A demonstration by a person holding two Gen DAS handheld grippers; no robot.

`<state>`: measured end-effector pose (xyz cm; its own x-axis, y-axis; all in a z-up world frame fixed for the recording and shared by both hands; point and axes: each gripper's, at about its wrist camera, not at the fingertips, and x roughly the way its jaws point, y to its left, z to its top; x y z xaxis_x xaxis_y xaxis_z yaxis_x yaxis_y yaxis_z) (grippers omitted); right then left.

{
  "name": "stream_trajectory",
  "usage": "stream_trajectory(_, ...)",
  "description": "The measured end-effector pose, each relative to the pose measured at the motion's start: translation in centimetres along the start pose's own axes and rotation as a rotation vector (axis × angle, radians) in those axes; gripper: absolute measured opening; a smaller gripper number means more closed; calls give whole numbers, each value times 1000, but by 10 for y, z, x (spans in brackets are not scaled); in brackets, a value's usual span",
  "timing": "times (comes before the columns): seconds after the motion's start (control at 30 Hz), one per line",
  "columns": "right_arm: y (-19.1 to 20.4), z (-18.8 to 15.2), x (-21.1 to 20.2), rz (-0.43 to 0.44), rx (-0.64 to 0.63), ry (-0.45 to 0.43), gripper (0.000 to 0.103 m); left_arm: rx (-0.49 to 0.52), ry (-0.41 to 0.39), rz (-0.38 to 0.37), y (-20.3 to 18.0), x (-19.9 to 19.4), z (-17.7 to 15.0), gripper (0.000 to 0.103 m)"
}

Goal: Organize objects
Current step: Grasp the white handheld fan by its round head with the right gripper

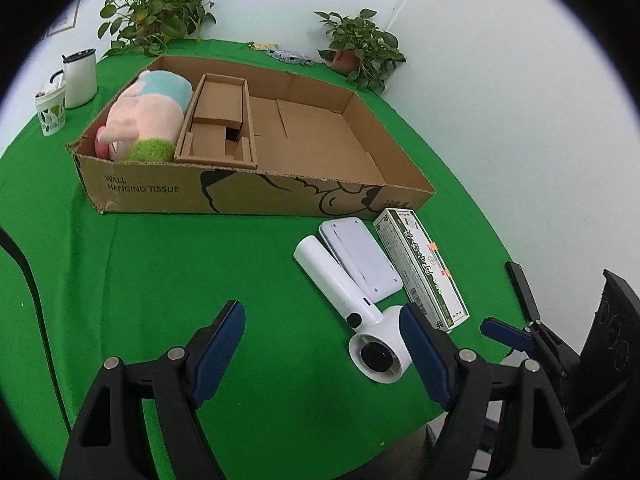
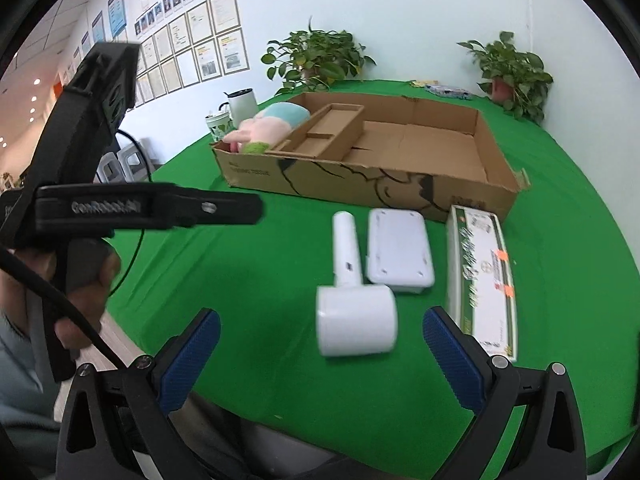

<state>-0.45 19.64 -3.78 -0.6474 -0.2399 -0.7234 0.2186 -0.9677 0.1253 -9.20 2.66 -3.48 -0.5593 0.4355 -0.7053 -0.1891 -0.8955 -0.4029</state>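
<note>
Both the left gripper (image 1: 320, 344) and right gripper (image 2: 320, 354) hang spread wide with nothing in them. The smooth white plastic lint roller (image 2: 354, 300) lies on the green cloth desk (image 2: 248, 280) near its front edge, handle pointing at the corrugated cardboard box (image 2: 360, 188), beside a flat rounded white case (image 2: 400, 252) and a long printed carton (image 2: 486, 276).

White handheld fan (image 1: 352, 304), white case (image 1: 360, 258), green-white carton (image 1: 422, 266) side by side

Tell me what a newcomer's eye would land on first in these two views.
First the bright green tablecloth covering the whole table, with the big open cardboard box at its middle and a pink plush toy tucked into the box's left end. Next, three pale items lined up in front of the box: a white handheld device, a white flat case and a long green-and-white carton.
</note>
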Motion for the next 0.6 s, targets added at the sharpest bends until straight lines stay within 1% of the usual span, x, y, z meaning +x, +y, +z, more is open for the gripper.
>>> stream_trajectory(0.13, -18, -9, 8, 35, 62, 28, 101, -26, 30, -42, 6, 12, -2, 79)
stream_trajectory(0.23, -17, -7, 29, 30, 76, 62, 101, -60, 72, -102, 11, 30, 0, 78)
stream_trajectory(0.33, -8, -1, 46, 55, 56, 69, 97, -75, 123, -168, 16, 51, 1, 78)
stream_trajectory(0.43, -2, 6, 64, 12, 11, 87, 95, -77, 169, -176, 20, 70, 4, 78)
stream_trajectory(0.5, -4, 8, 73, -2, 18, 92, 95, -83, 190, -166, 23, 83, 5, 78)
stream_trajectory(0.53, -6, 8, 78, -20, 19, 99, 94, -91, 206, -175, 23, 90, 6, 75)
stream_trajectory(0.57, -6, 7, 83, -41, 9, 113, 92, -98, 222, -191, 23, 96, 6, 72)
stream_trajectory(0.6, -5, 6, 88, -52, -4, 138, 81, -105, 239, -212, 23, 102, 6, 71)
